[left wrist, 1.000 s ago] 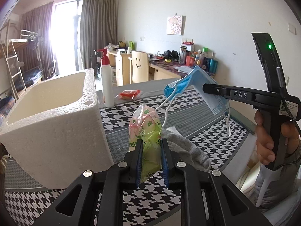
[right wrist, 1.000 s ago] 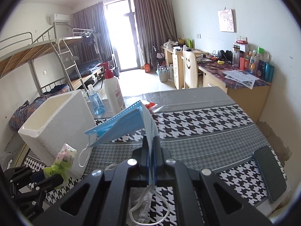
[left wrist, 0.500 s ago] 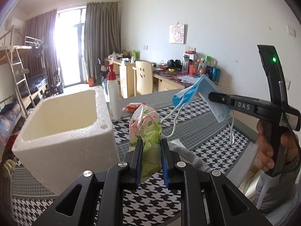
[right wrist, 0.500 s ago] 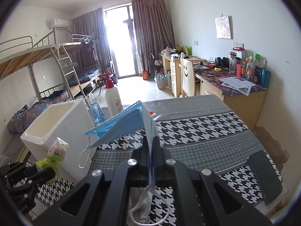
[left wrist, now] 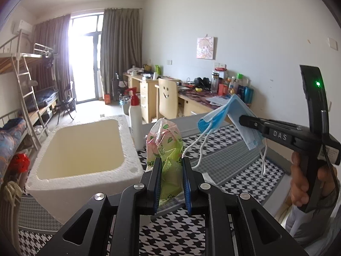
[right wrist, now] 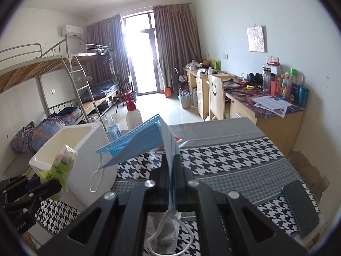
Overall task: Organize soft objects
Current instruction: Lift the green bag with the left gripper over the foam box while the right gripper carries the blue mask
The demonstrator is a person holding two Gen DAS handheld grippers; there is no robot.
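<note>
My left gripper (left wrist: 171, 170) is shut on a green and pink tissue pack (left wrist: 165, 147), held above the table beside the open white foam box (left wrist: 85, 177). The pack also shows in the right wrist view (right wrist: 61, 166), in front of the foam box (right wrist: 85, 149). My right gripper (right wrist: 171, 166) is shut on a blue face mask (right wrist: 147, 140), whose white ear loops hang down. In the left wrist view the right gripper (left wrist: 240, 119) holds the mask (left wrist: 230, 115) to the right of the box, higher than the tissue pack.
A white spray bottle with a red top (left wrist: 135, 123) and a small clear bottle (right wrist: 113, 128) stand behind the box. A dark phone (right wrist: 300, 209) lies near the table's right edge. A grey cloth (right wrist: 162, 228) lies under my right gripper. The table has a houndstooth cloth (right wrist: 223, 155).
Both grippers have risen with their loads. The left wrist view now looks down into the foam box, and the tissue pack stands nearer its rim.
</note>
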